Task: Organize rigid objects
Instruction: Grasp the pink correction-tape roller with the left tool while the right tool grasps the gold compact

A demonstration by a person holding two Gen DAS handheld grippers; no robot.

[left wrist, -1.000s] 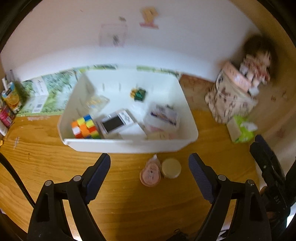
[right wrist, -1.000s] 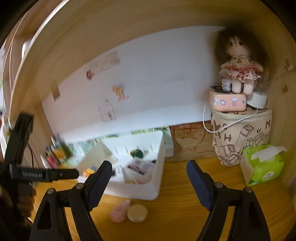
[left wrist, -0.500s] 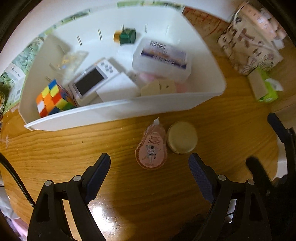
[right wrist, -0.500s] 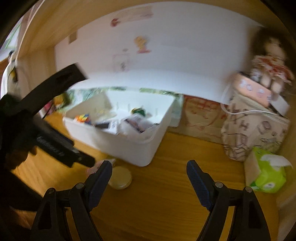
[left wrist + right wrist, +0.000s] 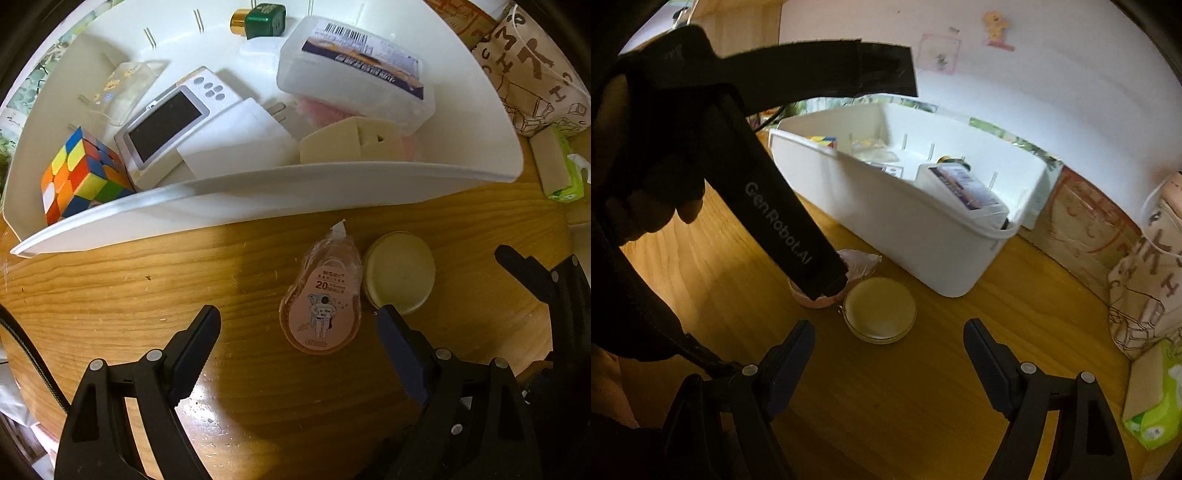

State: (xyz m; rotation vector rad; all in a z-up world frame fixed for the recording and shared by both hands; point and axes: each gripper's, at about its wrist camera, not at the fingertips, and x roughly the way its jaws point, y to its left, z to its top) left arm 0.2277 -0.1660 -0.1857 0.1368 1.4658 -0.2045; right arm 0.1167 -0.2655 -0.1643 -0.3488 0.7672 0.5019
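both grippers hang over the two items not yet in the white bin (image 5: 480,173): a pink correction-tape dispenser (image 5: 322,299) in a clear wrapper and a round cream tin (image 5: 400,271), lying on the wooden desk (image 5: 147,288) touching one another, just in front of the bin's near wall. the left gripper (image 5: 297,325) points down at the dispenser with its fingers wide apart and nothing between the pads; the dispenser sits nearer its right-hand finger. the right gripper (image 5: 888,339) comes in at a slant, jaws likewise spread and empty, with the tin just ahead of them. this looks like the reach-in before a pick. next, i'd guess, each needs to settle astride its item and close without knocking its neighbour, which is tight since they touch. the left view looks into the bin: a colour cube (image 5: 79,173), a small screen device (image 5: 173,122), a white plug adapter (image 5: 236,142), a lidded plastic box (image 5: 354,70). the right view shows the bin from the side instead, and the left gripper's black body (image 5: 775,225) covering part of the dispenser.
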